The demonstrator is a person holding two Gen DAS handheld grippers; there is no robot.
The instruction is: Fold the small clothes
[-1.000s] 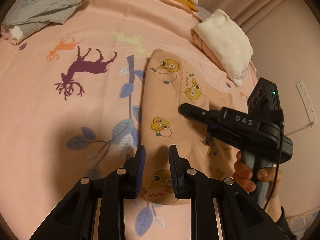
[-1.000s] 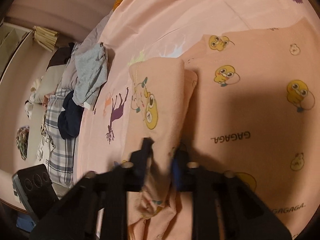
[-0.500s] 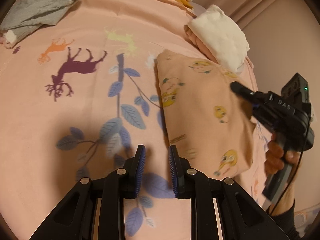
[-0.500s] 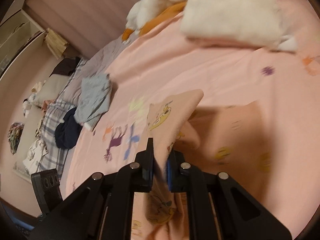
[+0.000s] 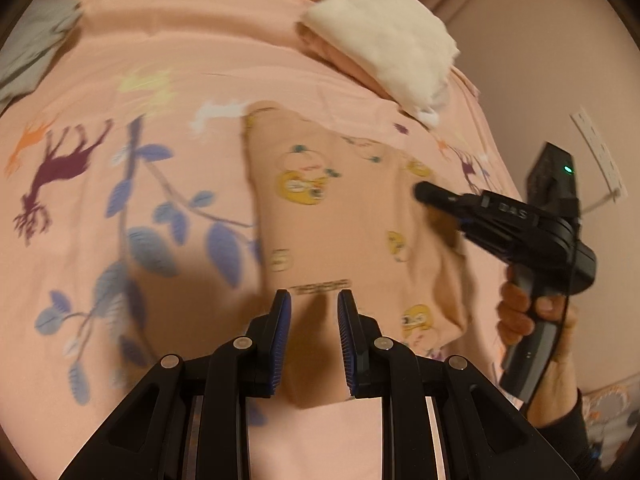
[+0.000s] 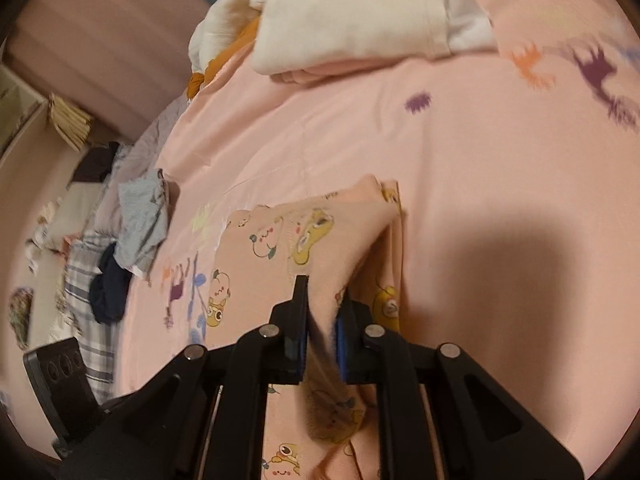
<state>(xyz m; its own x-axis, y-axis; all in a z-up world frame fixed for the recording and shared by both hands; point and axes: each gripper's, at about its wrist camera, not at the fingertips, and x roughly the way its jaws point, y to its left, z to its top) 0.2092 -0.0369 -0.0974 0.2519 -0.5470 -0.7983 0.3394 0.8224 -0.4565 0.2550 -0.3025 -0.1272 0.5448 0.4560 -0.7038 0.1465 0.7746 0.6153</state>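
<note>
Right hand-held gripper (image 6: 322,316) pinches garment (image 5: 340,216), lengthwise away.

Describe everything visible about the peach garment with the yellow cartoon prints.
The peach cartoon-print soft knit garment lies partly folded on the pink animal-print bedsheet, showing yellow ducklike figures and small lettering. Its right edge is lifted, pinched in the right tool, with cloth hanging between the jaws. The left tool hovers open over its near end, gripping nothing. A folded white garment lies beyond it, apart.
</note>
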